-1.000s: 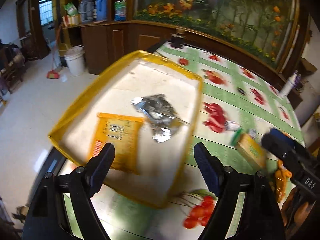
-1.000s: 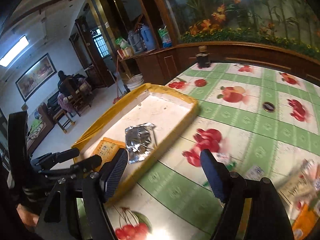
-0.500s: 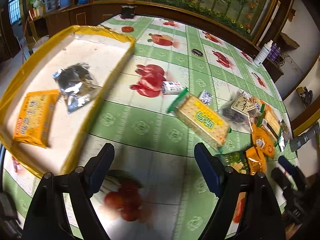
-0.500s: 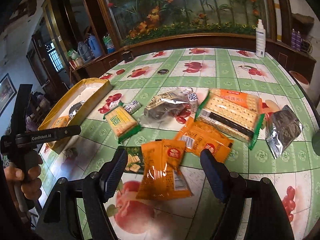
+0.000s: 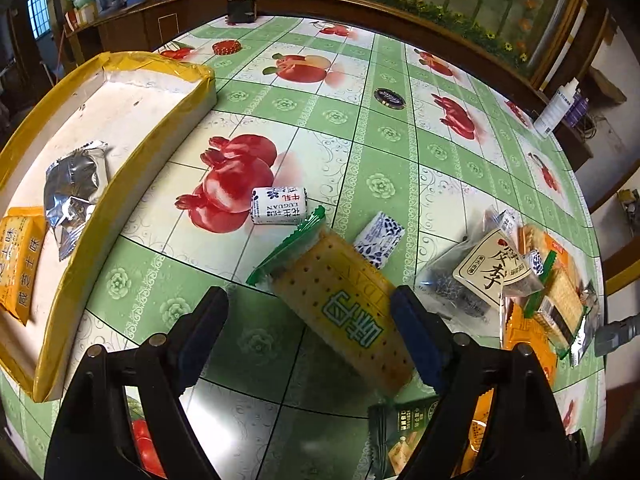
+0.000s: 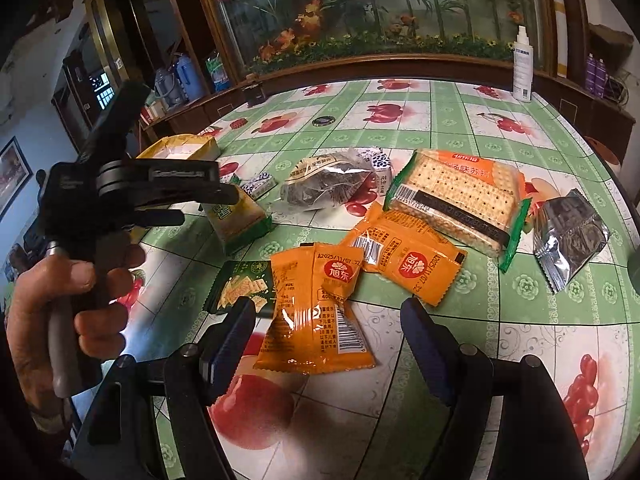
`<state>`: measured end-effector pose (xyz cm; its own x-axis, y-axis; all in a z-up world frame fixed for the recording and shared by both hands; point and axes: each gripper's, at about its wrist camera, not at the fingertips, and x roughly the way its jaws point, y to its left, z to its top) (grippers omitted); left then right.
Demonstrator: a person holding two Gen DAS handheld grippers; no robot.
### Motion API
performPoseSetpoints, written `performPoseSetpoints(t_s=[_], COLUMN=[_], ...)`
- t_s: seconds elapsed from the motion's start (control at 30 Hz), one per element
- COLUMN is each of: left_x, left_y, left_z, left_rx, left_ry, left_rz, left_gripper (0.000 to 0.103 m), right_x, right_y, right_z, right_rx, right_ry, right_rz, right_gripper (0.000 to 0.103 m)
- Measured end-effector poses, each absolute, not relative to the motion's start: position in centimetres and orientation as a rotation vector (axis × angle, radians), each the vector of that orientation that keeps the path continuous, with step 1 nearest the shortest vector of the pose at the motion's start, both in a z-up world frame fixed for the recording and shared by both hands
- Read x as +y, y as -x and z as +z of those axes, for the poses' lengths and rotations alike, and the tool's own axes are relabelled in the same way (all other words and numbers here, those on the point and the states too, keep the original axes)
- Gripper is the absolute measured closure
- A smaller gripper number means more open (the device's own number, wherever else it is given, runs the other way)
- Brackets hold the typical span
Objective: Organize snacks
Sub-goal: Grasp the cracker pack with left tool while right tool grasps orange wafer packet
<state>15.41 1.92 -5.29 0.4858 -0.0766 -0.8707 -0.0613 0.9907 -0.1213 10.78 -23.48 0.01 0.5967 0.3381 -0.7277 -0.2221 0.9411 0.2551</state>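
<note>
My left gripper (image 5: 308, 316) is open, its jaws on either side of a yellow cracker pack with green ends (image 5: 344, 312), just above it. The yellow-rimmed tray (image 5: 160, 128) at the left holds a silver packet (image 5: 74, 188) and an orange pack (image 5: 18, 256). My right gripper (image 6: 328, 328) is open over an orange snack bag (image 6: 312, 320). A second orange bag (image 6: 404, 264), a large cracker pack (image 6: 456, 196), a silver packet (image 6: 568, 236) and a dark clear bag (image 6: 328, 188) lie beyond. The left gripper shows in the right wrist view (image 6: 228, 196).
Small blue-and-white candies (image 5: 278, 206) (image 5: 378, 238) lie on the green fruit-print tablecloth (image 5: 360, 140). A dark green cracker pack (image 6: 240, 288) lies by the right gripper. A white spray bottle (image 6: 522, 68) stands at the far edge. A dark round lid (image 5: 388, 98) lies mid-table.
Both grippers swung right from the tray to the snack pile. The left one has closed in on the yellow cracker pack; the right one has lowered over the orange bag.
</note>
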Motion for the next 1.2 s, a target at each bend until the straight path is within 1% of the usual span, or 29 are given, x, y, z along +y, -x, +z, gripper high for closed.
performPoseSetpoints(t_s=[0.1,0.13,0.17,0.2,0.33,0.63,0.67,0.73,0.83,0.93,0.97,1.0,1.03,1.07,1.1,1.13,1.17,1.2], left_x=[2.7,3.3,3.9,5.0,7.7,5.0,4.7,4.2,3.6,3.0,3.3,3.7,4.0,4.3,4.6,4.8,5.1,5.3], left_y=[-13.8,-13.0,-12.2,-11.3,-9.9,-10.2,-10.4,-10.7,-10.8,-11.1,-11.0,-10.9,-10.8,-10.6,-10.5,-10.2,-10.0,-9.7], left_z=[-5.2,-5.2,-5.1,-5.1,-4.7,-5.0,-5.0,-5.2,-5.4,-6.5,-6.6,-6.7,-6.7,-6.7,-6.6,-6.4,-6.2,-6.1], left_rx=[1.060,1.057,1.054,1.056,1.062,1.030,1.035,1.052,1.072,1.098,1.090,1.090,1.086,1.079,1.067,1.055,1.047,1.042], left_ry=[0.083,0.060,0.037,0.025,0.061,-0.050,-0.056,-0.063,-0.041,-0.092,-0.072,-0.058,-0.049,-0.048,-0.049,-0.046,-0.042,-0.041], left_rz=[-0.036,-0.045,-0.047,-0.043,-0.054,-0.053,-0.051,-0.049,-0.077,-0.032,-0.044,-0.046,-0.050,-0.052,-0.055,-0.063,-0.070,-0.069], left_gripper=[0.017,0.015,0.011,0.010,0.010,0.010,0.010,0.010,0.010,0.010,0.010,0.010,0.011,0.014,0.023,0.030,0.047,0.059], right_x=[-23.5,-23.5,-23.6,-23.7,-23.8,-23.0,-23.0,-22.9,-22.5,-22.0,-21.9,-21.8,-21.9,-22.0,-21.9,-21.8,-21.7,-21.4], right_y=[-10.6,-10.5,-10.4,-10.4,-10.5,-12.7,-12.8,-13.1,-13.2,-13.1,-13.1,-13.0,-12.9,-12.7,-12.5,-12.3,-12.1,-11.7], right_z=[0.1,0.3,0.4,0.6,0.8,-1.3,-1.5,-1.7,-1.7,-1.7,-1.7,-1.6,-1.5,-1.4,-1.2,-0.9,-0.5,0.0], right_rx=[0.869,0.866,0.863,0.859,0.858,0.924,0.926,0.935,0.939,0.936,0.935,0.933,0.929,0.924,0.917,0.909,0.901,0.890], right_ry=[-0.137,-0.135,-0.133,-0.131,-0.124,-0.174,-0.182,-0.177,-0.142,-0.102,-0.091,-0.082,-0.083,-0.078,-0.062,-0.043,-0.027,0.002], right_rz=[0.330,0.328,0.327,0.328,0.334,0.354,0.353,0.348,0.342,0.333,0.330,0.329,0.330,0.327,0.317,0.308,0.302,0.293], right_gripper=[0.026,0.026,0.026,0.026,0.026,0.028,0.030,0.043,0.044,0.044,0.046,0.055,0.055,0.057,0.059,0.059,0.060,0.060])
